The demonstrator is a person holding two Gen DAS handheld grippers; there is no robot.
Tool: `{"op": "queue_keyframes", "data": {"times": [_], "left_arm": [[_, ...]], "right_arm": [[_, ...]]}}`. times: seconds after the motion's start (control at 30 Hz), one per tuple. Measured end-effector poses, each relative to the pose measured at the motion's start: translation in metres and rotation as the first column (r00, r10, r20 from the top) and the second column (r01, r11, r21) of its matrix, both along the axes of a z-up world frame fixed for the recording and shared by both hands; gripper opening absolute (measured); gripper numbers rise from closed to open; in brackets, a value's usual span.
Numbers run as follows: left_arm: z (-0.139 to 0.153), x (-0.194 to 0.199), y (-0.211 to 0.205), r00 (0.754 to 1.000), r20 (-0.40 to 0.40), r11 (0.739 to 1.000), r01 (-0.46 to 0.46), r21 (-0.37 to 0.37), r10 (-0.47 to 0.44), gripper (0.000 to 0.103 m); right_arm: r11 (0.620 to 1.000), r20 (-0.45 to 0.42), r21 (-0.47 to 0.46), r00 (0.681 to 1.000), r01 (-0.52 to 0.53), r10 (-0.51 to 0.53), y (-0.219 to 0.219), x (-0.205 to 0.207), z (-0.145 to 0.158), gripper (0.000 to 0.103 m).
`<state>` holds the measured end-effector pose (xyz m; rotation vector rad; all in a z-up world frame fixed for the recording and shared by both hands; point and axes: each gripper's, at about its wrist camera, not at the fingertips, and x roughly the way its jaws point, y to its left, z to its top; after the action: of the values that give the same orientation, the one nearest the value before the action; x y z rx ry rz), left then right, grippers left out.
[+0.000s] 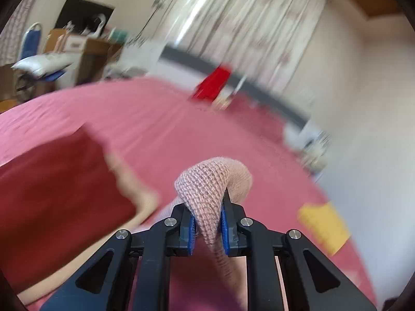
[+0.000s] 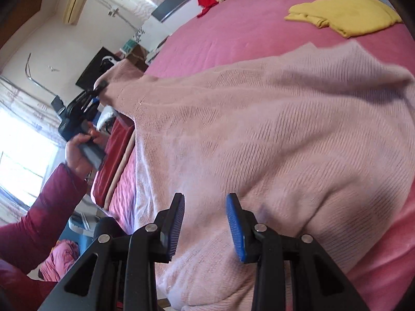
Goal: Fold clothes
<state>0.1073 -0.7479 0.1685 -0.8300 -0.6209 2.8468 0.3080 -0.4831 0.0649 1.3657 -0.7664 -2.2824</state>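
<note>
A pale pink knit sweater [image 2: 259, 134] lies spread over the pink bedspread [image 2: 220, 39]. My left gripper [image 1: 206, 223] is shut on a bunched fold of that sweater [image 1: 205, 191], lifted above the bed. In the right wrist view the left gripper [image 2: 99, 86] holds the sweater's far corner up, a hand in a maroon sleeve [image 2: 52, 202] behind it. My right gripper [image 2: 206, 223] is open just above the sweater's near part, with knit fabric showing between its blue pads [image 2: 234, 228].
A folded yellow garment [image 2: 345, 16] lies on the bed at the far right. A dark red folded cloth [image 1: 57, 189] sits near the left gripper. A red item [image 1: 214, 83] hangs at the bed's far edge. A cluttered desk [image 1: 88, 51] stands beyond.
</note>
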Motion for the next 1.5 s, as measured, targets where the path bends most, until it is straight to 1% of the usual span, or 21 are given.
{"op": "queue_keyframes", "data": {"times": [0.13,0.2,0.27,0.3,0.4,0.47,0.5,0.6,0.67,0.8,0.9,0.97,1.03,1.07,1.13,1.2,1.23,1.3,1.37,1.47,1.5], "left_arm": [[-0.038,0.008,-0.025,0.984,0.175,1.000,-0.016,0.010,0.014,0.021],[-0.057,0.012,-0.038,0.965,0.261,1.000,-0.025,0.014,0.021,0.031],[-0.072,0.016,-0.050,0.941,0.337,0.999,-0.031,0.020,0.022,0.036],[-0.068,0.019,-0.054,0.938,0.347,0.999,-0.034,0.031,0.021,0.037],[-0.047,0.031,-0.071,0.933,0.354,0.993,-0.098,0.067,0.068,0.043],[-0.041,0.035,-0.058,0.941,0.332,0.994,-0.084,0.065,0.058,0.044],[-0.038,0.037,-0.052,0.946,0.321,0.995,-0.077,0.065,0.053,0.048],[-0.030,0.043,-0.033,0.957,0.288,0.996,-0.057,0.062,0.037,0.060],[-0.024,0.047,-0.021,0.964,0.265,0.997,-0.043,0.060,0.026,0.061],[-0.017,0.055,0.009,0.972,0.233,0.999,-0.001,0.050,-0.011,0.061],[-0.051,0.054,0.083,0.928,0.333,0.985,0.175,0.006,-0.167,0.061],[-0.073,0.055,0.130,0.882,0.396,0.958,0.285,-0.018,-0.255,0.061],[-0.090,0.060,0.161,0.856,0.432,0.934,0.349,-0.075,-0.285,0.061],[-0.096,0.061,0.169,0.855,0.448,0.924,0.357,-0.138,-0.263,0.061],[-0.107,0.064,0.181,0.855,0.468,0.895,0.370,-0.250,-0.223,0.061],[-0.111,0.071,0.179,0.868,0.442,0.885,0.372,-0.282,-0.225,0.064],[-0.112,0.075,0.178,0.875,0.429,0.879,0.373,-0.297,-0.226,0.065],[-0.116,0.078,0.173,0.885,0.403,0.870,0.375,-0.320,-0.233,0.065],[-0.120,0.081,0.166,0.894,0.378,0.863,0.377,-0.337,-0.242,0.067],[-0.125,0.090,0.156,0.905,0.340,0.871,0.367,-0.325,-0.254,0.068],[-0.126,0.092,0.154,0.907,0.334,0.874,0.365,-0.320,-0.256,0.068]], "right_arm": [[0.999,0.006,0.034,1.000,0.016,-0.016,0.001,0.002,0.001,0.035],[0.998,-0.008,0.037,0.999,0.047,-0.046,0.010,0.009,0.006,0.035],[0.994,-0.023,0.040,0.994,0.107,-0.106,0.030,0.020,0.012,0.035],[0.986,-0.019,0.036,0.986,0.166,-0.165,0.047,0.026,0.012,0.035],[0.935,0.003,0.025,0.935,0.353,-0.353,0.100,0.045,0.008,0.035],[0.868,0.060,0.004,0.866,0.497,-0.497,0.136,0.060,-0.003,0.035],[0.824,0.092,-0.004,0.821,0.566,-0.564,0.154,0.068,-0.009,0.035],[0.765,0.184,0.030,0.749,0.643,-0.637,0.186,0.079,-0.031,0.035],[0.771,0.222,0.050,0.746,0.635,-0.628,0.197,0.075,-0.045,0.035],[0.704,0.230,-0.003,0.686,0.710,-0.690,0.230,0.062,-0.067,0.035],[0.678,0.282,-0.073,0.667,0.732,-0.690,0.233,0.041,-0.084,0.035],[0.694,0.276,-0.112,0.693,0.711,-0.666,0.214,0.018,-0.084,0.035],[0.729,0.243,-0.125,0.733,0.673,-0.636,0.184,-0.011,-0.077,0.035],[0.765,0.198,-0.127,0.772,0.631,-0.604,0.158,-0.031,-0.068,0.035],[0.871,0.123,-0.122,0.878,0.476,-0.463,0.104,-0.070,-0.053,0.035],[0.951,0.073,-0.089,0.954,0.295,-0.289,0.048,-0.103,-0.042,0.036],[0.979,0.066,-0.060,0.979,0.197,-0.193,0.019,-0.115,-0.041,0.036],[0.998,0.048,0.035,0.998,0.050,-0.051,-0.031,-0.130,-0.037,0.036],[0.999,0.012,0.052,1.000,-0.012,0.011,-0.053,-0.129,-0.030,0.036],[0.997,-0.061,0.074,0.998,0.012,-0.008,-0.046,-0.102,-0.007,0.036],[0.994,-0.092,0.093,0.995,0.050,-0.041,-0.035,-0.091,0.002,0.036]]}}
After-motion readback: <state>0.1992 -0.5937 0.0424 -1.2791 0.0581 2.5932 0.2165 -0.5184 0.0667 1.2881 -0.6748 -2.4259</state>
